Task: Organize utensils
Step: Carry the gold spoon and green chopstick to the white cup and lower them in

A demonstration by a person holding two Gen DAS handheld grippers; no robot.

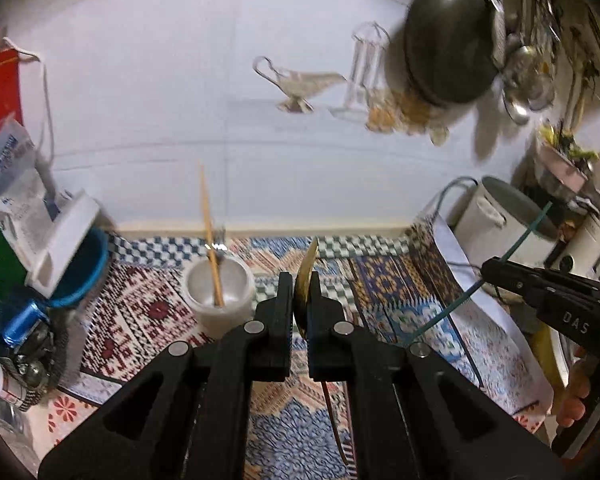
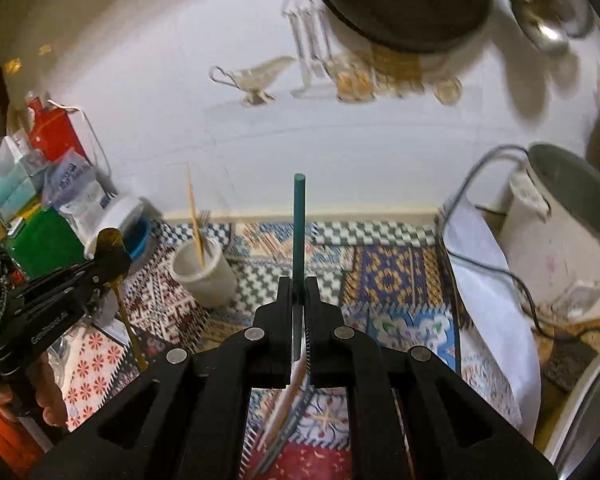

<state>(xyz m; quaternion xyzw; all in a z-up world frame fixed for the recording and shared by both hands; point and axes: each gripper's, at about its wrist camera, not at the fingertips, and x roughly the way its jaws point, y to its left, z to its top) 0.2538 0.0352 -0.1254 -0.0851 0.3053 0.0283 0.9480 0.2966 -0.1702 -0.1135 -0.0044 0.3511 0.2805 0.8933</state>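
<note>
My left gripper (image 1: pixel 302 280) is shut on an amber spoon (image 1: pixel 307 268), bowl upward and handle hanging below the fingers. In the right wrist view the same gripper (image 2: pixel 116 258) shows at the left with the spoon (image 2: pixel 110 239) in it. My right gripper (image 2: pixel 299 280) is shut on a thin green-handled utensil (image 2: pixel 299 216) that stands upright; its pale lower end hangs beneath. It appears at the right of the left wrist view (image 1: pixel 487 270), the green utensil (image 1: pixel 532 224) slanting through it. A white cup (image 1: pixel 220 292) (image 2: pixel 204 276) holding a wooden chopstick (image 1: pixel 210 232) and a fork stands on the patterned cloth, ahead and left of both grippers.
A white pot (image 1: pixel 496 220) (image 2: pixel 560 240) with a cord sits at the right. A black pan (image 1: pixel 448 40) and ladles hang on the tiled wall. A blue cup (image 1: pixel 82 272), green box and packets crowd the left. A hand (image 1: pixel 576 400) holds the right gripper.
</note>
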